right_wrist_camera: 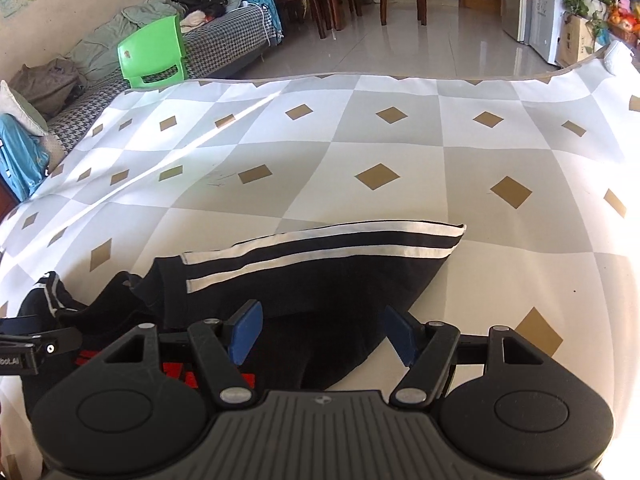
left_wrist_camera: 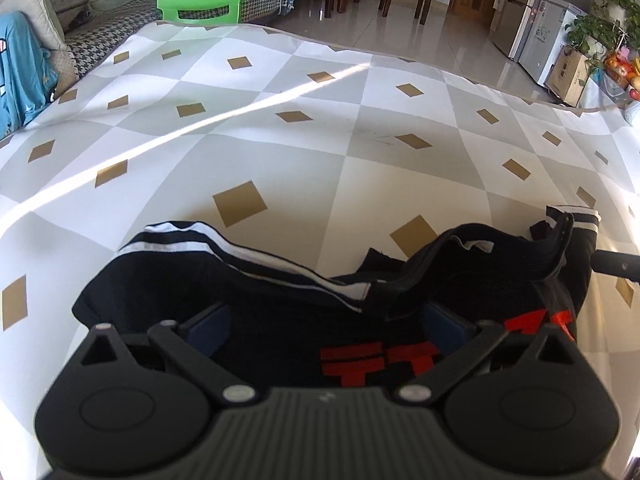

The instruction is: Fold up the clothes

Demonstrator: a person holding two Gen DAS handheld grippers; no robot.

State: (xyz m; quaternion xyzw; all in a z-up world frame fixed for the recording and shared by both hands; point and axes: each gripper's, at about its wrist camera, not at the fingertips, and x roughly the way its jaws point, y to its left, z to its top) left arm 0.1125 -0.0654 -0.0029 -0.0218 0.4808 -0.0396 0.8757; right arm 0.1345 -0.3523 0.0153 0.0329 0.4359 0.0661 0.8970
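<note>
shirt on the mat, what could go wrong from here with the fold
1. The shirt is bunched at the collar, so a crease may get folded in.
2. Both hand-held grippers, left and right, stand open over the cloth; closing here may pinch several layers.
3. The striped sleeve lies spread on the mat and could drag askew.

A black garment with red block print on its front lies crumpled on the checked cloth of grey and white squares with small gold diamonds. Its sleeve cuff carries two white stripes. Seen from the right wrist, one striped sleeve spreads flat and tapers to a point at the right, while the rest bunches in loose folds at the left.
</note>
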